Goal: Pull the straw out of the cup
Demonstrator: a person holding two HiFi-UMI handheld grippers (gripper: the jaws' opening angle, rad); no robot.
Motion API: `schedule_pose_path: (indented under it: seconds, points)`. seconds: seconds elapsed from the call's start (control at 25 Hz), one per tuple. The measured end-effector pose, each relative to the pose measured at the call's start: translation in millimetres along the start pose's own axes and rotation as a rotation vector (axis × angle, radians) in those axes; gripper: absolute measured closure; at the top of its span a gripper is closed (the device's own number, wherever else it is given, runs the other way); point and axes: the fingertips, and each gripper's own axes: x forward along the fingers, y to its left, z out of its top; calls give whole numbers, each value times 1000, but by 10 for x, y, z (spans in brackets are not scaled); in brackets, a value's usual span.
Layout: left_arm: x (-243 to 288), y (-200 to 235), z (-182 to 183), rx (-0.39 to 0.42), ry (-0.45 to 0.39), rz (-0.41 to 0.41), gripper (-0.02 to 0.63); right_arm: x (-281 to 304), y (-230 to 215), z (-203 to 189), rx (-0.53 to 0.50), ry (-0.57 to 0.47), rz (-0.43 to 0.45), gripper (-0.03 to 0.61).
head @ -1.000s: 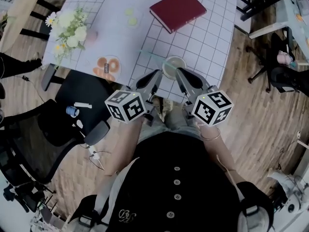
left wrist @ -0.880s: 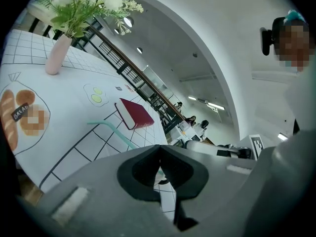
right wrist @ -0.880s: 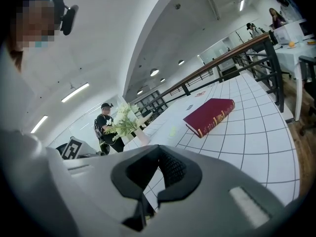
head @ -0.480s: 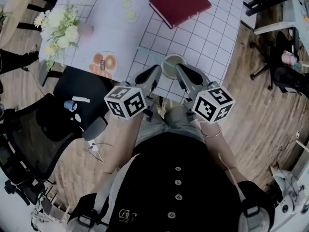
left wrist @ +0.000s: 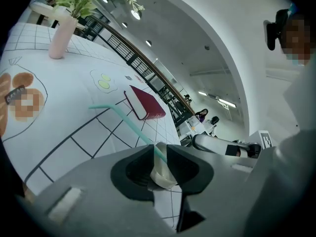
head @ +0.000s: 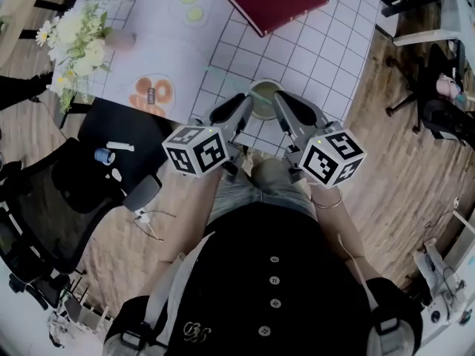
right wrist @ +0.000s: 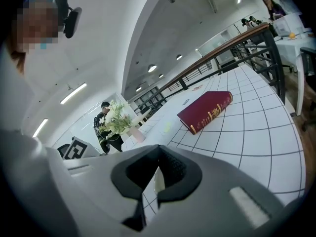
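Observation:
A pale cup (head: pixel 264 93) stands near the front edge of the white gridded table (head: pixel 326 58). A teal straw (left wrist: pixel 123 125) leans out of it toward the left. My left gripper (head: pixel 242 104) is at the cup's left side. Its jaws are opening, and in the left gripper view (left wrist: pixel 159 151) the straw runs through the narrow gap between the tips, with the cup (left wrist: pixel 160 174) just beyond. My right gripper (head: pixel 280 101) is at the cup's right side. In the right gripper view (right wrist: pixel 159 147) its tips meet with nothing between them, and a sliver of the cup (right wrist: pixel 158 181) shows below.
A red book (head: pixel 277 2) lies at the table's far side. A vase of flowers (head: pixel 74 39) stands at the left. A plate of round pastries (head: pixel 152 91) and a small plate of green slices (head: pixel 191 6) lie between. A black office chair (head: pixel 111 162) stands by the table's left front.
Both grippers have sunk a little and closed in on the cup, one on each side. The straw still stands in the cup.

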Motion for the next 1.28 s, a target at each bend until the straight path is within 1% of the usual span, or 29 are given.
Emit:
schedule_pose_path:
  seconds: [0.12, 0.24, 0.36, 0.48, 0.76, 0.96, 1.2, 1.24, 1.28]
  points:
    - [-5, 85, 15, -23, -13, 32, 491, 2, -20, -26, 7, 5, -1, 578]
    - [7, 161, 59, -36, -30, 49, 451, 6, -31, -55, 9, 9, 1, 578]
    - [34, 206, 113, -44, -45, 49, 431, 9, -47, -62, 1, 12, -3, 578]
    - [73, 233, 152, -63, -57, 40, 431, 6, -68, -65, 0, 15, -7, 578]
    - [170, 285, 170, -165, -80, -14, 434, 23, -92, -90, 15, 31, -3, 578]
    - [220, 253, 198, -135, -67, -35, 449, 27, -112, -107, 21, 34, -7, 578]
    - [242, 237, 223, -141, -71, -66, 454, 22, -118, -123, 19, 41, -10, 578]
    - [246, 232, 220, -136, -69, -68, 482, 22, -120, -130, 17, 44, -11, 578]
    - [248, 230, 217, -128, -68, -67, 527, 21, -122, -139, 15, 47, -11, 578]
